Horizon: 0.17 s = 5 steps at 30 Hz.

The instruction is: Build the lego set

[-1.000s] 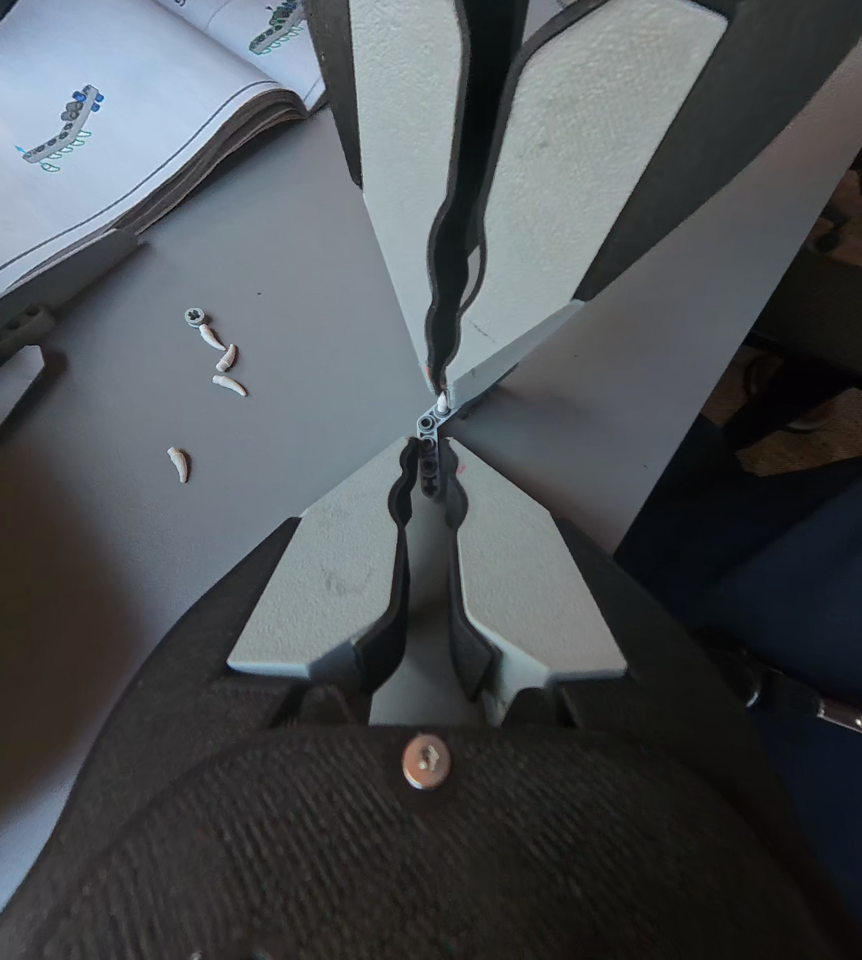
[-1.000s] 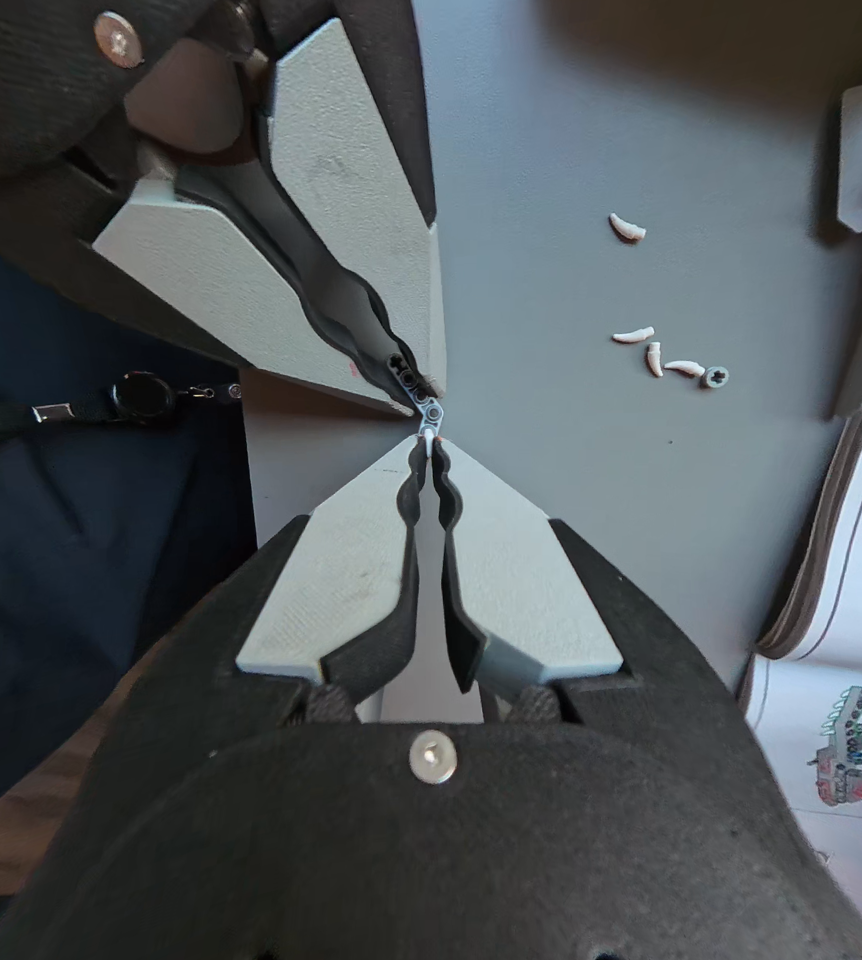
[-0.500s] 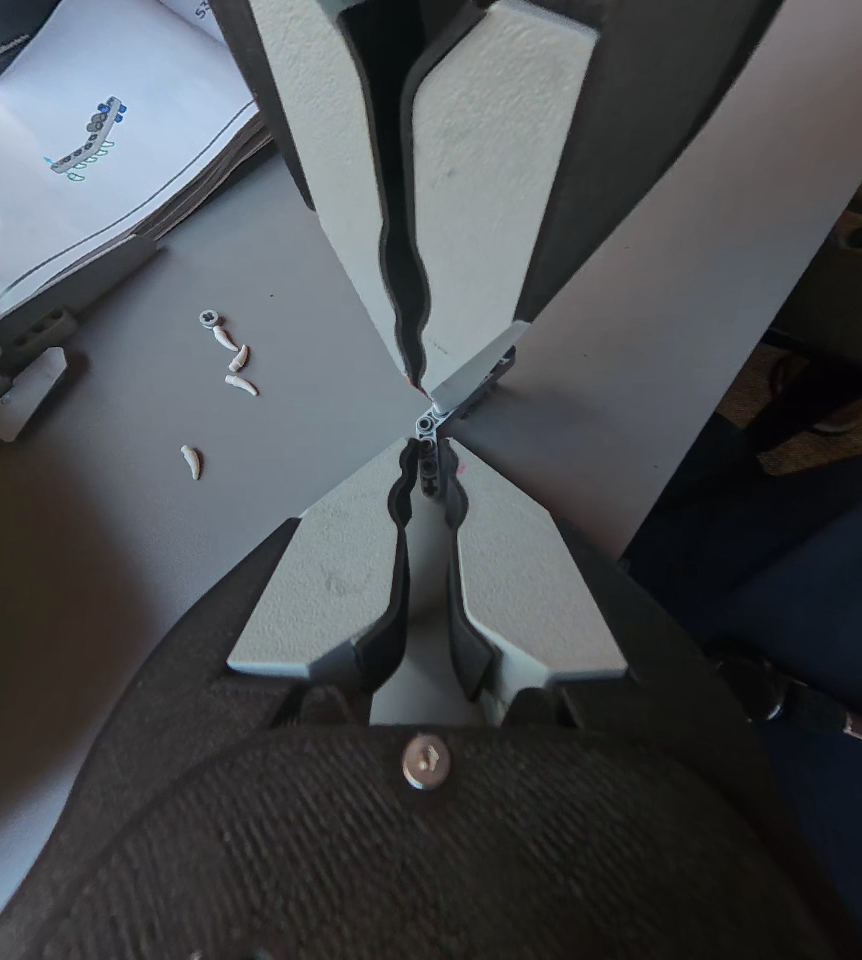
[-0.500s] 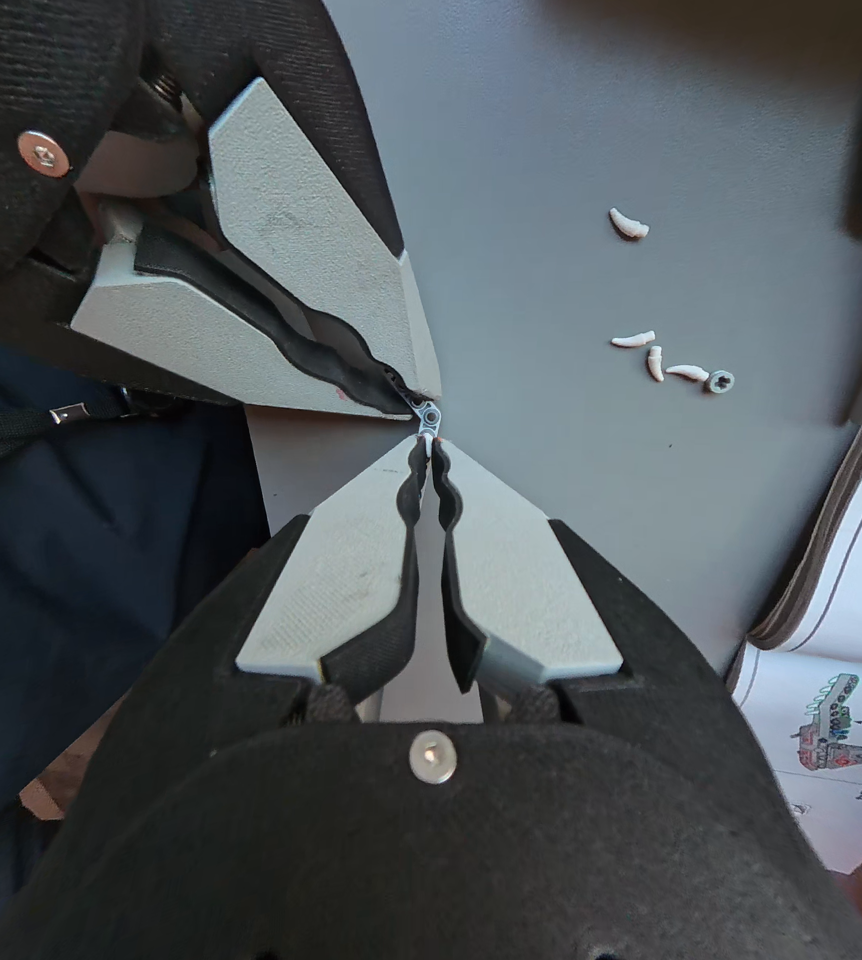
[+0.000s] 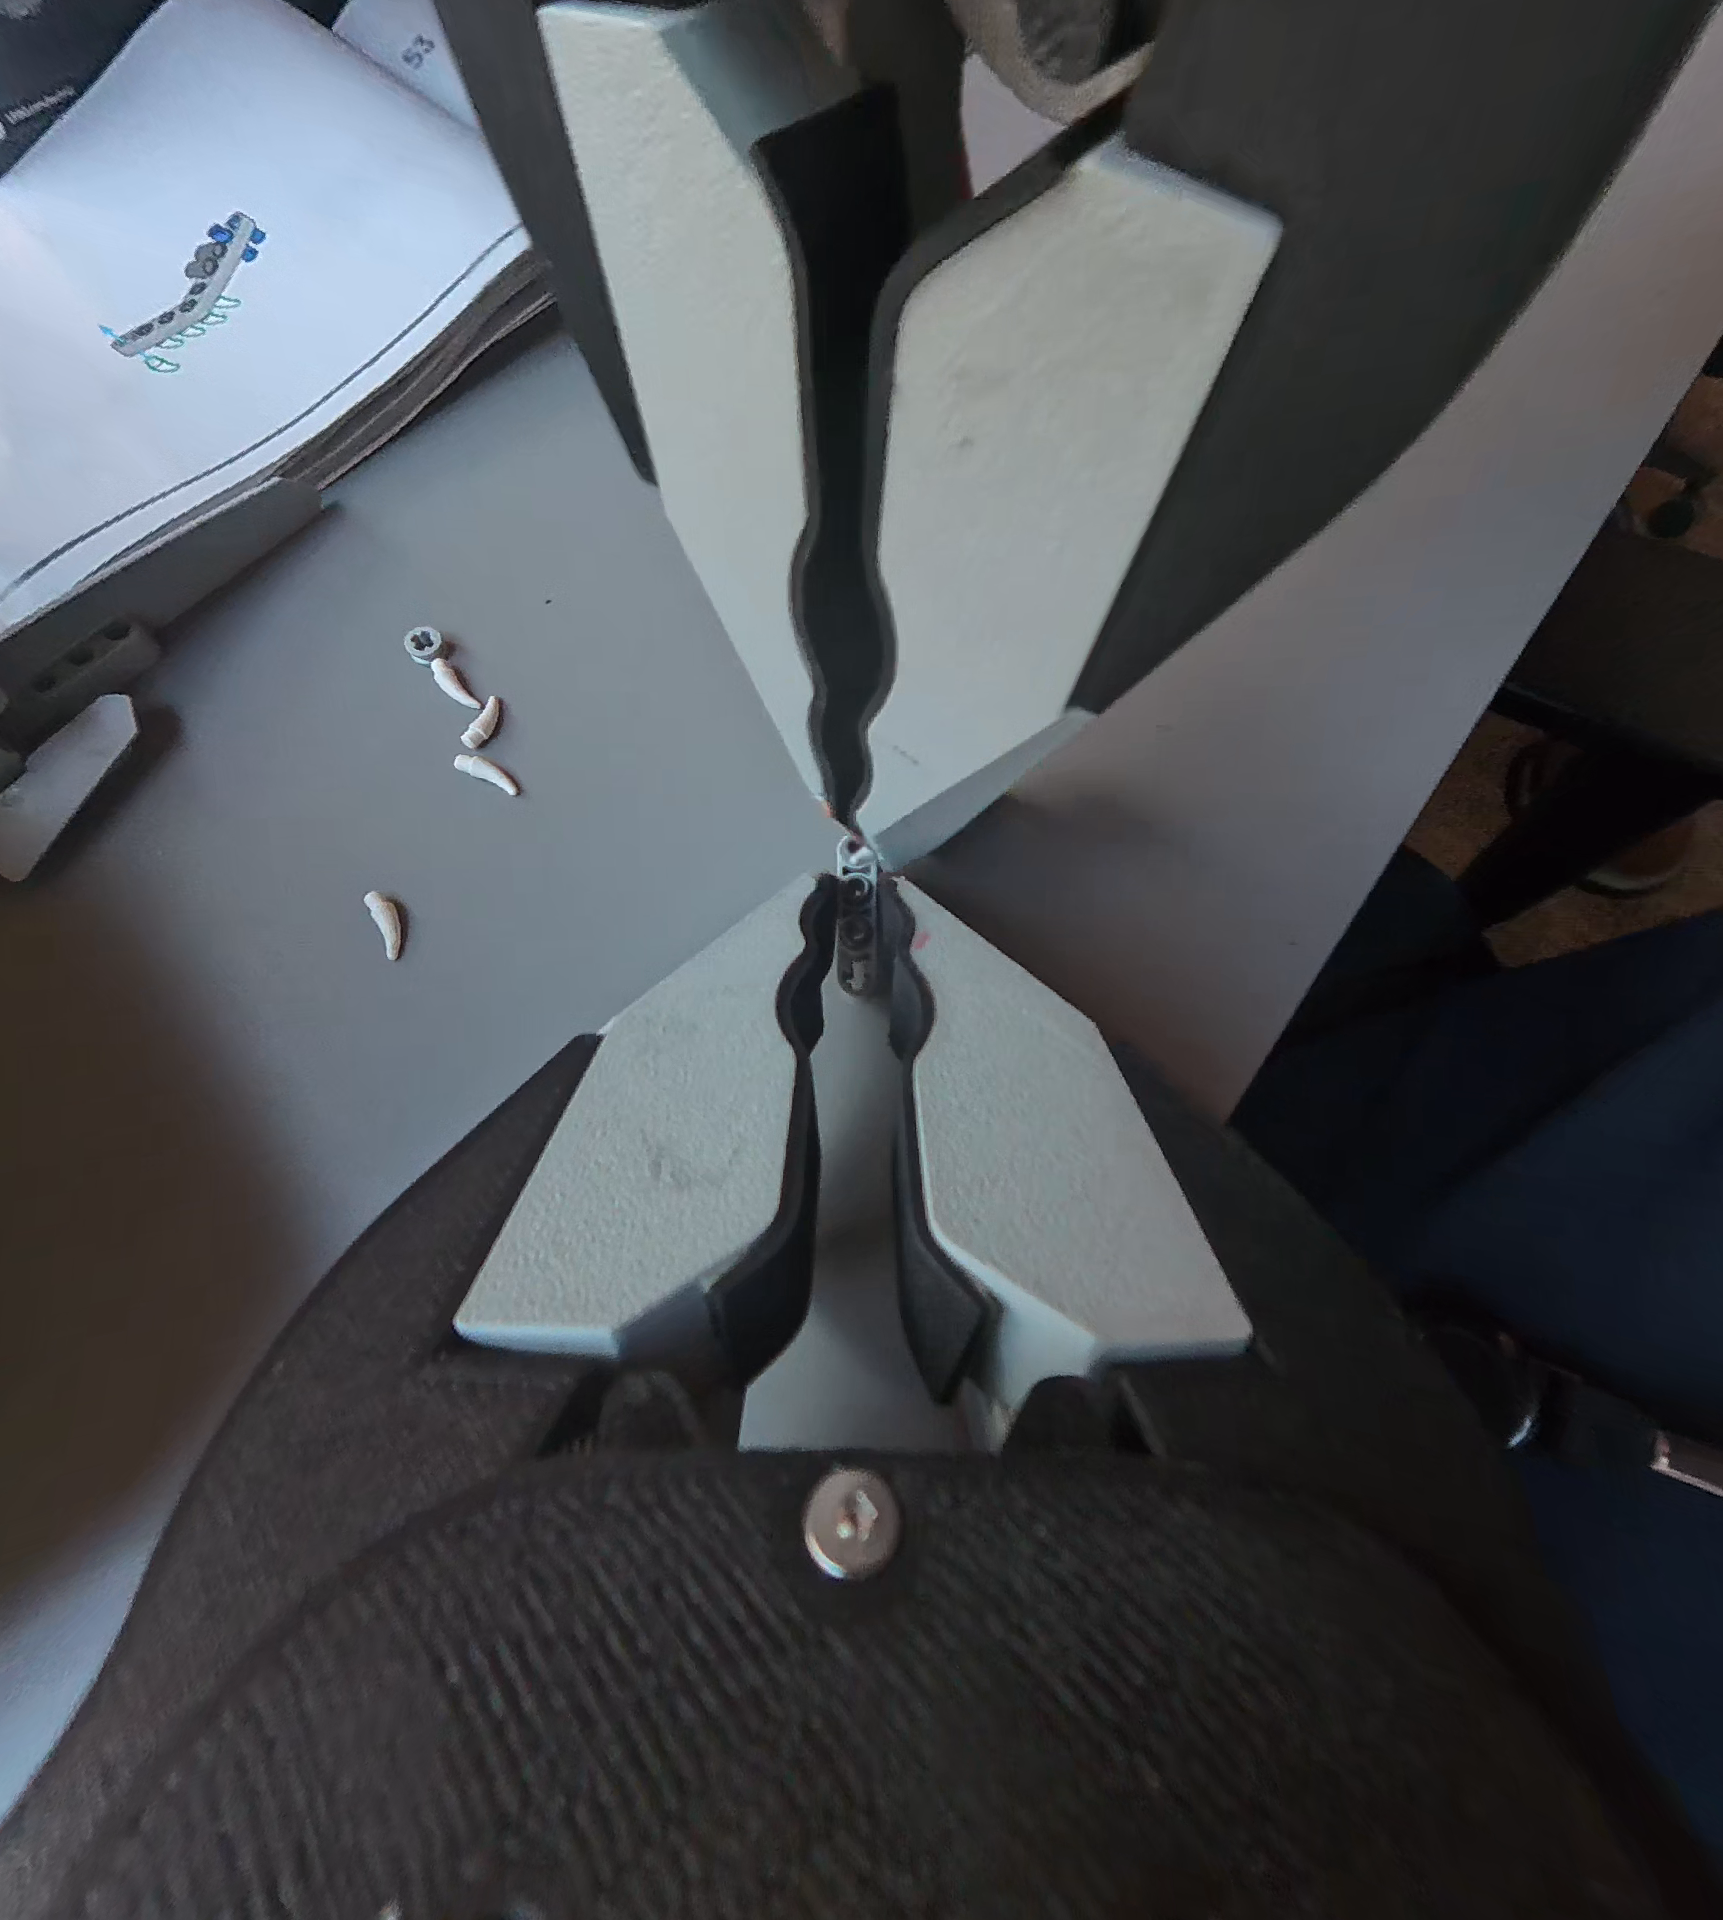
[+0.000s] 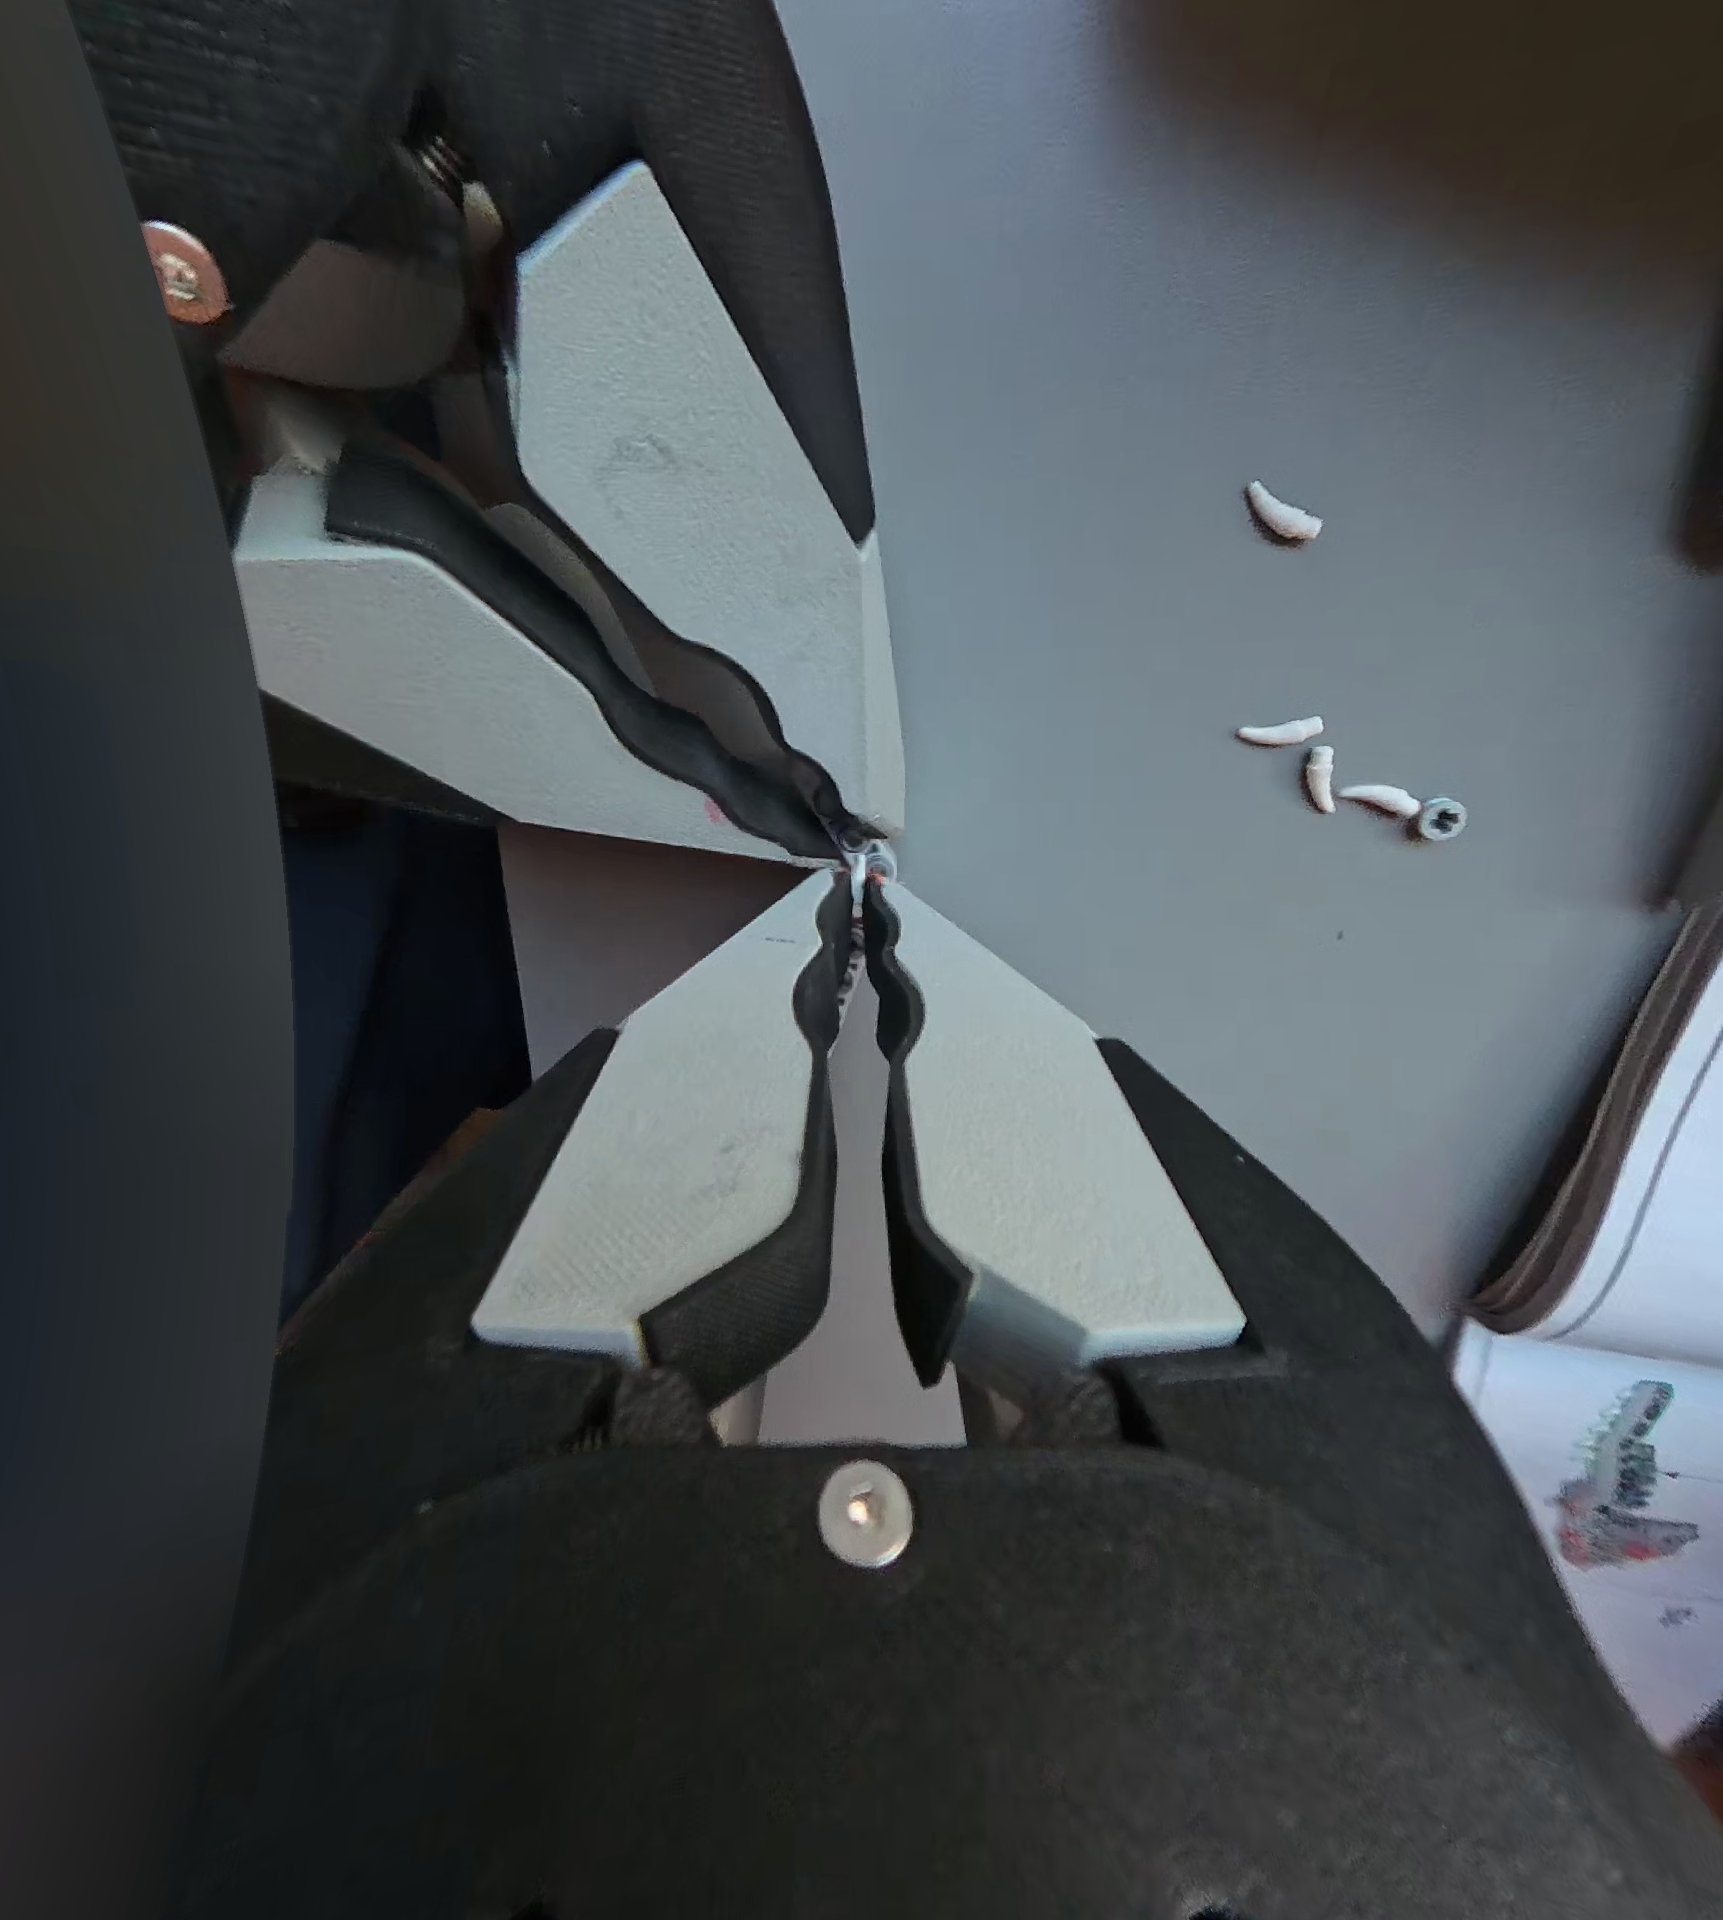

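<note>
My left gripper (image 5: 857, 904) is shut on a small grey lego beam with holes (image 5: 856, 925), held above the grey table (image 5: 628, 582). My right gripper (image 6: 862, 883) is shut on a small white tooth piece (image 6: 858, 885), pressed tip to tip against the beam's end (image 6: 876, 858). The right gripper comes in from above in the left wrist view (image 5: 841, 810); the left gripper comes in from the upper left in the right wrist view (image 6: 852, 831). The tooth is mostly hidden between the pads.
Several loose white teeth (image 5: 483, 722) (image 6: 1283, 732) and a small grey round piece (image 5: 424, 643) (image 6: 1439, 821) lie on the table. An open instruction booklet (image 5: 161, 312) (image 6: 1688, 1247) and grey lego parts (image 5: 36, 769) sit beyond. The table edge (image 5: 1356, 935) is close. Only a small space, under 4 cm, lies between the two pairs of fingers.
The two grippers have closed in on each other and turned, so the tooth tip now sits against the beam's end. Both stay shut.
</note>
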{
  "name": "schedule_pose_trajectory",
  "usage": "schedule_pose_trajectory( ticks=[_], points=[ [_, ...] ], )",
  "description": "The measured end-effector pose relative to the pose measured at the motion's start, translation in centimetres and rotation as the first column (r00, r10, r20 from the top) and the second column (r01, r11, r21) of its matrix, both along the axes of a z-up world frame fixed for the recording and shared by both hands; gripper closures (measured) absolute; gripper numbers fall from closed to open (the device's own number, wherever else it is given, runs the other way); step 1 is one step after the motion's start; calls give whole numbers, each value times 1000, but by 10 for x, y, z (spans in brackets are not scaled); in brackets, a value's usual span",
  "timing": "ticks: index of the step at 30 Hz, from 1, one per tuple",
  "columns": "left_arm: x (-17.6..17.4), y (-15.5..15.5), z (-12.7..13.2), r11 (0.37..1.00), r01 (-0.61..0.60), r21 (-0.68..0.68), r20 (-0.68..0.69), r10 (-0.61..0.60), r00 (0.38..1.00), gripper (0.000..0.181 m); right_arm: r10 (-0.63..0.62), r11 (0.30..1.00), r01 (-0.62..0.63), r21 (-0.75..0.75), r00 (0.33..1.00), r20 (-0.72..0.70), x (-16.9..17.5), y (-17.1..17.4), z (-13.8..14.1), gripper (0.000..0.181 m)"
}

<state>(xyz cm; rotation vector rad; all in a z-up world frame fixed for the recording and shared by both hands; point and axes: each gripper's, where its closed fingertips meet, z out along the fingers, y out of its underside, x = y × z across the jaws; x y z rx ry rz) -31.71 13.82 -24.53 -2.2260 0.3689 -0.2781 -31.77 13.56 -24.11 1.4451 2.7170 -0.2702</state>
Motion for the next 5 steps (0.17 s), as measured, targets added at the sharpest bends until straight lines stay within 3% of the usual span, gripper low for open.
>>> schedule_pose_trajectory(
  ticks=[5],
  points=[
    [0,0,0,1000,-2,-9,12,2,1000,177,-81,986,67,-155,993,-84,-4,0,3,181]
  ],
)
